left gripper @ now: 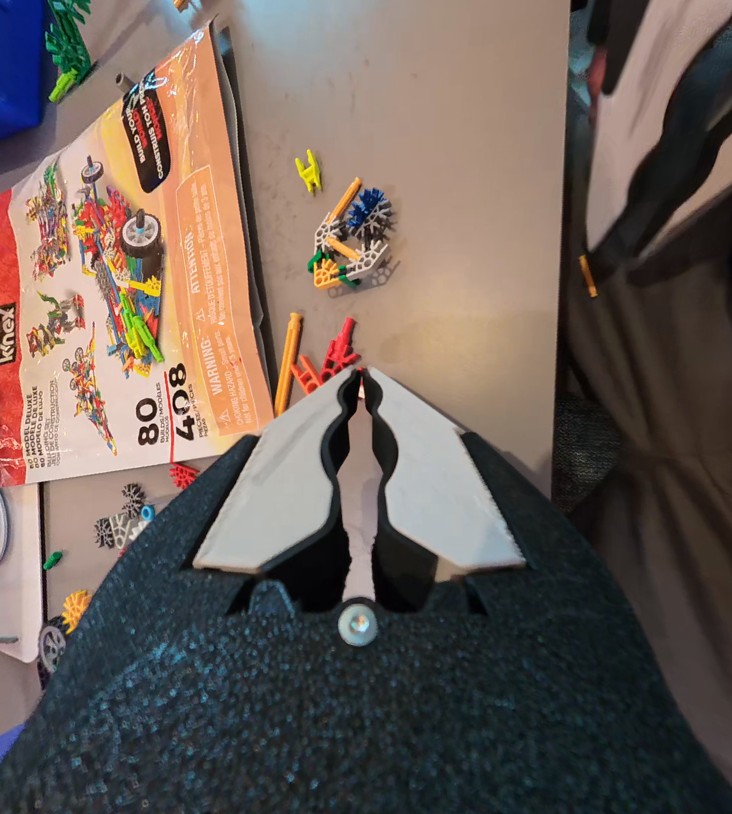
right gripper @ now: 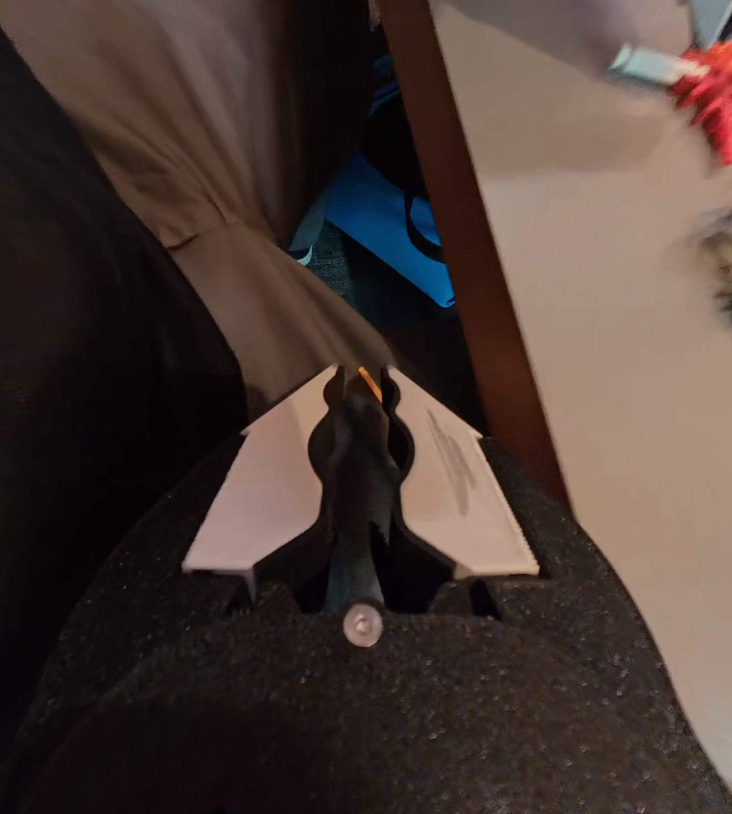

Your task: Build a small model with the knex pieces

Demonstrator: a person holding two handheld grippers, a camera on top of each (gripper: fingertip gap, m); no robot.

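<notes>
From my left wrist view, my left gripper [left gripper: 360, 374] has its jaws pinched almost shut. A tiny bit of red shows between the tips, so I think they hold the red piece [left gripper: 341, 350] by its near end. It sits on the grey bench [left gripper: 465, 176], so it stays flat and easy to pinch. An orange stick [left gripper: 289, 361] lies just beside it, next to an orange-red piece [left gripper: 309, 376]. Past them sits a small built clump [left gripper: 353, 240] of grey, blue and yellow parts, with a yellow clip [left gripper: 310, 169] near it. The toy bag [left gripper: 104, 282] lies flat to the left, close to the stick. The bench edge runs down the right side, with bare room between it and the parts. Past the edge hangs my own clothing [left gripper: 672, 484].

From my right wrist view, my right gripper [right gripper: 362, 374] is off the bench, over my lap. Its jaws are narrow, and a thin orange rod [right gripper: 370, 384] shows between the tips, so I think they hold it. The picture is blurry. The bench edge runs up just right of my gripper. Red parts [right gripper: 725, 97] sit far off on the bench, with bare room before them.
</notes>
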